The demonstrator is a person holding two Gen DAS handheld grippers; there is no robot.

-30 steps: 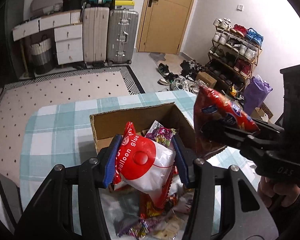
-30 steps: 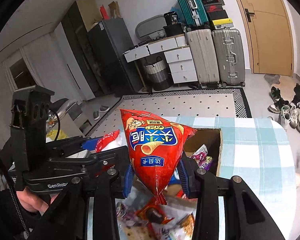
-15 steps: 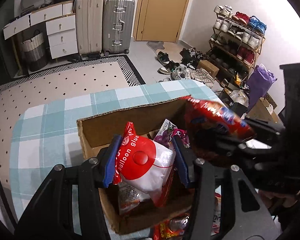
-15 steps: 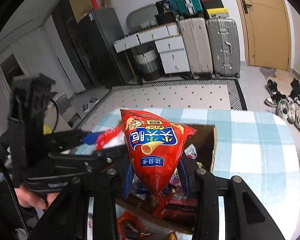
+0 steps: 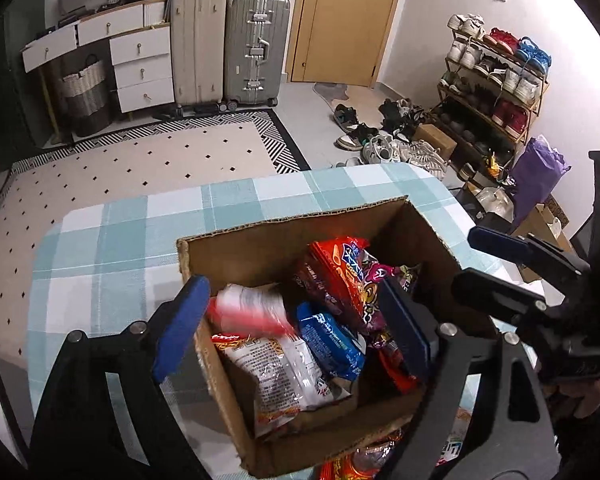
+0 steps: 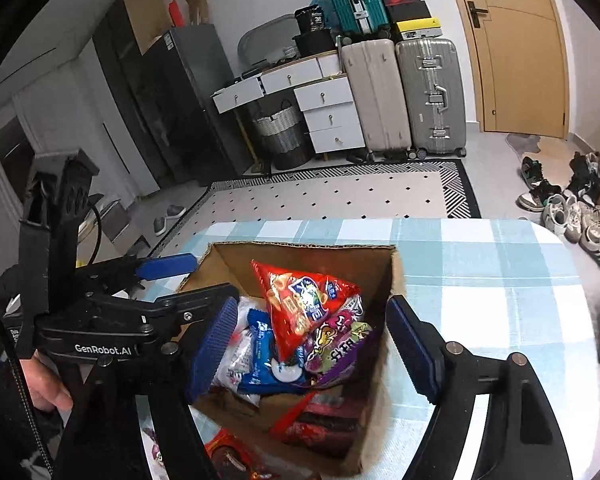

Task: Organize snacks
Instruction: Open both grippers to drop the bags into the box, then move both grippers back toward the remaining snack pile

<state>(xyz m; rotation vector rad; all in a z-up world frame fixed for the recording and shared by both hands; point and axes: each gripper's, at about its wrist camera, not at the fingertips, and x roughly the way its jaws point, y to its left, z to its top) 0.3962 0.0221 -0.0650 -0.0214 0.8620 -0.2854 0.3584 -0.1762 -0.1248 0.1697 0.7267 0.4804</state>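
The step in hand is the release of two snack packets into the cardboard box (image 5: 300,264). The left gripper (image 5: 296,324) is opening its jaws, and the red-and-white packet (image 5: 252,308), blurred, lies among the packets below them with no pad visibly pressing it. The right gripper (image 6: 312,344) is likewise opening its jaws; the red cone-snack bag (image 6: 300,304) rests on the pile inside the box, free of both pads. The box stands on the checked tablecloth (image 5: 120,248), with a blue packet (image 5: 332,340) and a purple packet (image 6: 336,348) also inside. The next move, by judgement, calls for lifting both grippers clear and fetching the loose snacks visible at 6 o'clock of the box (image 6: 228,452). Edges: in the left wrist view the box's near wall sits directly beneath the fingers, and its right wall stands close to the other gripper, at 3 o'clock. The two grippers are near each other, so withdrawal straight upward appears safest. Open tablecloth lies from 9 to 12 o'clock in that view.
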